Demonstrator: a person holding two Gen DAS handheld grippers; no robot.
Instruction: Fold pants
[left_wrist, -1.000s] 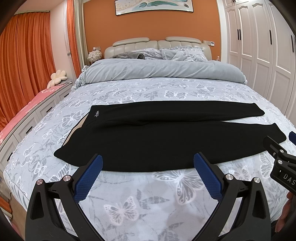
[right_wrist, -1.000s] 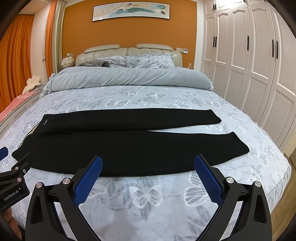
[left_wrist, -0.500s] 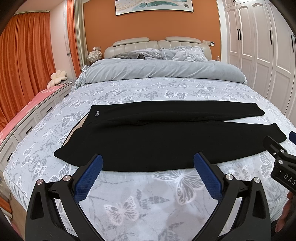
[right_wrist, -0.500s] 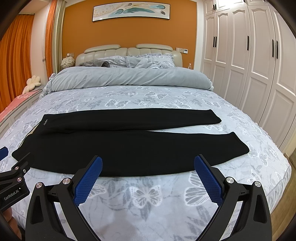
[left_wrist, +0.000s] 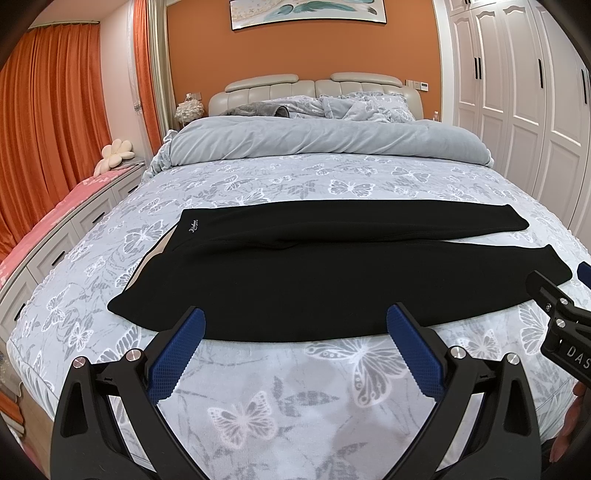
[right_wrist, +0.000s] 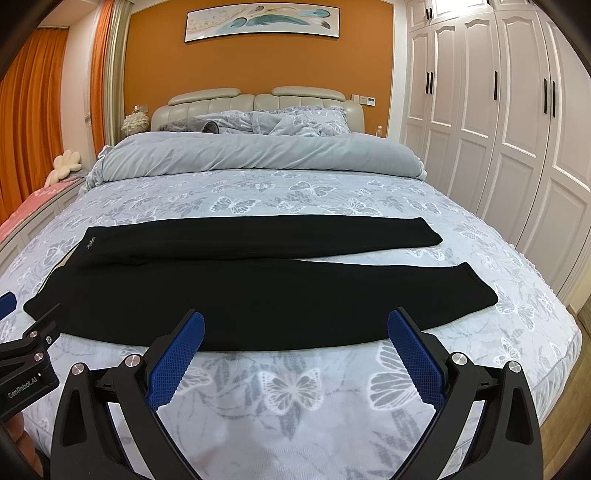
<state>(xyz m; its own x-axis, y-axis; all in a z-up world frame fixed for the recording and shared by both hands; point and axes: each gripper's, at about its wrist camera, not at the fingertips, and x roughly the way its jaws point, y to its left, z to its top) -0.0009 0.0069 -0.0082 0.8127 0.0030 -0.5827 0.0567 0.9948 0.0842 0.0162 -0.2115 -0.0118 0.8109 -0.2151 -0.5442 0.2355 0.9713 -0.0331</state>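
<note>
A big bed (left_wrist: 369, 406) with a gray butterfly cover fills most of both views. A rolled-up gray blanket (left_wrist: 325, 142) lies across the far end, near the pillows. On the right stand tall white closet doors (right_wrist: 517, 129), and orange curtains (left_wrist: 55, 147) hang on the left.

The black pants (left_wrist: 332, 280) lie flat and sideways on the bed. The waist is on the left and the two legs reach to the right. The far leg lies a bit apart from the near leg at the ends.

The left gripper (left_wrist: 295, 330) hangs over the bed cover, just in front of the pants' near edge. Its blue fingers are wide apart and hold nothing. The right gripper (right_wrist: 295, 330) hangs beside it, also just in front of the near edge, more toward the leg ends. Its blue fingers are wide apart too, with nothing between them. Neither one touches the pants
</note>
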